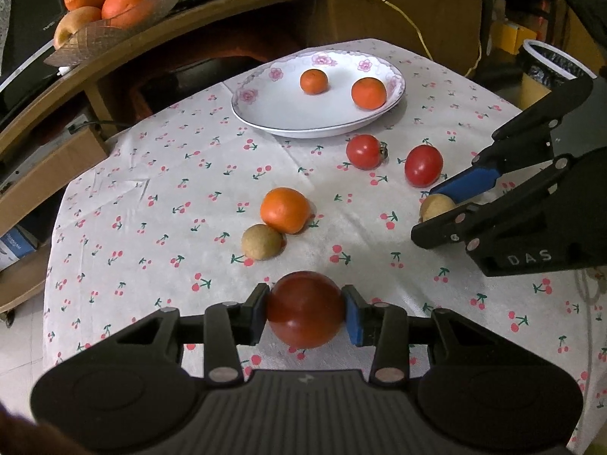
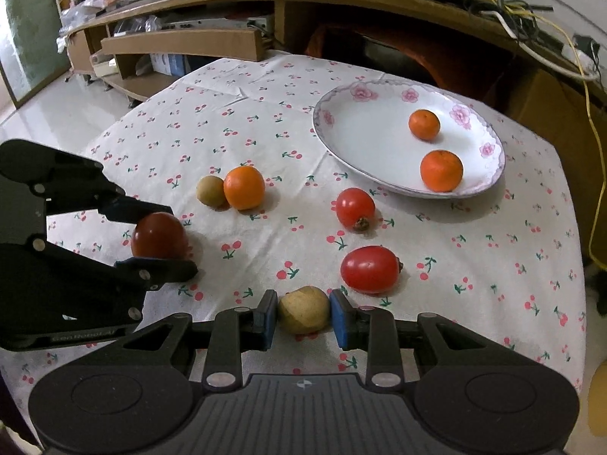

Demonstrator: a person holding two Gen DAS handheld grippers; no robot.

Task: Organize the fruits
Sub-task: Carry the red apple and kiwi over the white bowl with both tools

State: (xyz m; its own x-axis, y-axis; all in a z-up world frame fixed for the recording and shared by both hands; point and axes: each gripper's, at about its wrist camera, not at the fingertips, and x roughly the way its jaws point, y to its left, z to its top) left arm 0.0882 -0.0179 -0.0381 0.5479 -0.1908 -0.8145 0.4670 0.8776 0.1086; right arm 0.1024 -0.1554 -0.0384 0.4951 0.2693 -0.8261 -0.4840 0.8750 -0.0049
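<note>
Two small oranges (image 1: 313, 81) already sit on the plate (image 1: 265, 113), far ahead of both claws. The left gripper (image 1: 305, 309) is clamped on a dark red tomato (image 1: 305, 309); the right gripper (image 2: 303, 314) is clamped on a tan fruit (image 2: 303, 314). Between claws and plate, two red tomatoes (image 2: 355, 208), an orange (image 2: 244, 187) and a second tan fruit (image 2: 211, 190) remain on the tablecloth (image 2: 493, 265), so the sorting looks under halfway done.
</note>
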